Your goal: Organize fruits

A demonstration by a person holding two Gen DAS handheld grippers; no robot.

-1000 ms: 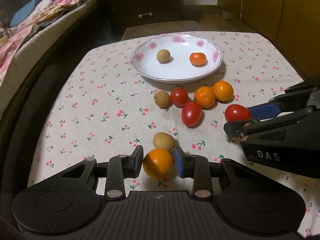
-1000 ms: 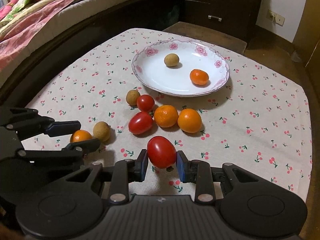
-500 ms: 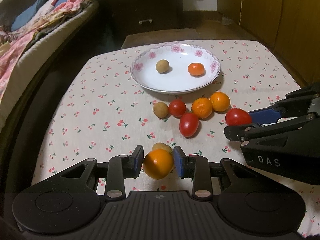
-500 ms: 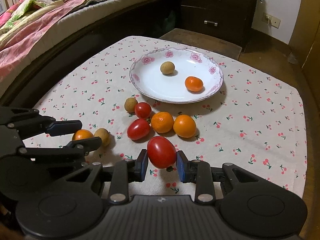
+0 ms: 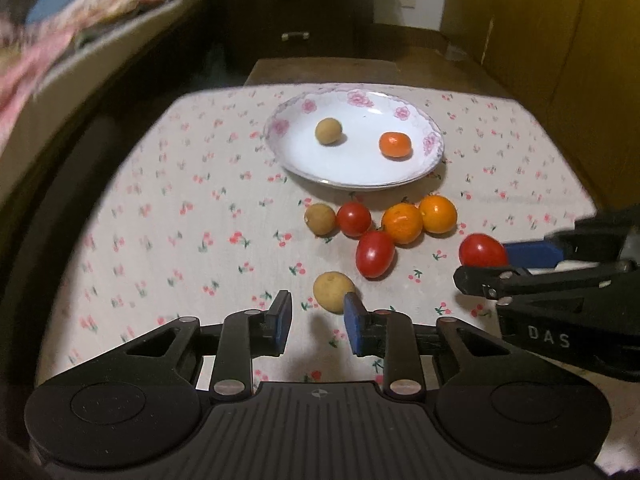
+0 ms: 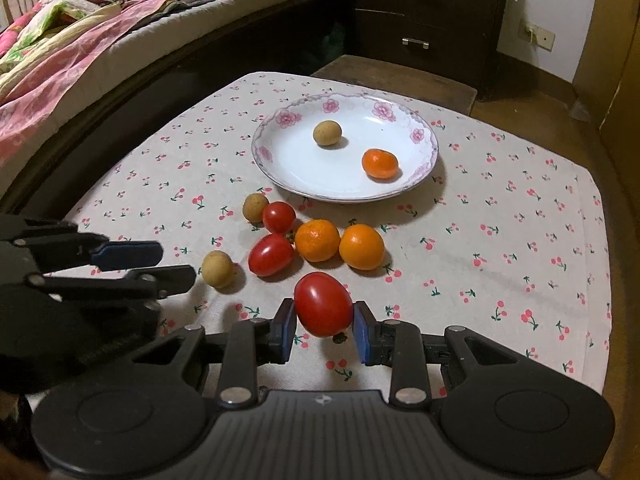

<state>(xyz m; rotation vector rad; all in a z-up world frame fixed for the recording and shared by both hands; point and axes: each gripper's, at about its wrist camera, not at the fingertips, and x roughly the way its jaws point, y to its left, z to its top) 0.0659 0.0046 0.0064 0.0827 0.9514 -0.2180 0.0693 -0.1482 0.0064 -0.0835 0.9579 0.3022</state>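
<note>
On the cherry-print surface (image 6: 500, 200), a white plate (image 6: 312, 172) with a pink flower rim sits toward the far side and holds two fruits well apart: a small brown fruit (image 6: 327, 133) and a small orange (image 6: 380, 163).

Just in front of the plate lies a tight cluster on the cloth: another brown fruit (image 6: 255, 207), a round tomato (image 6: 279, 217) touching it, an oblong tomato (image 6: 271, 254), and two oranges (image 6: 317, 240) (image 6: 361, 247) side by side. A third brown fruit (image 6: 217, 269) lies alone, nearer the camera and to the left of the cluster.

The right gripper (image 6: 323, 322) pinches a red oblong tomato (image 6: 323, 304) between its blue pads, with the tomato raised off the cloth.

The left gripper (image 5: 316, 316) has its blue pads standing apart with nothing between them, only cloth showing in the gap. The lone brown fruit sits just beyond its right-hand pad; whether they touch I cannot tell.

A bed (image 6: 120, 20) with pink floral bedding runs along the left, and a dark chest of drawers (image 6: 424, 20) stands behind the surface.
</note>
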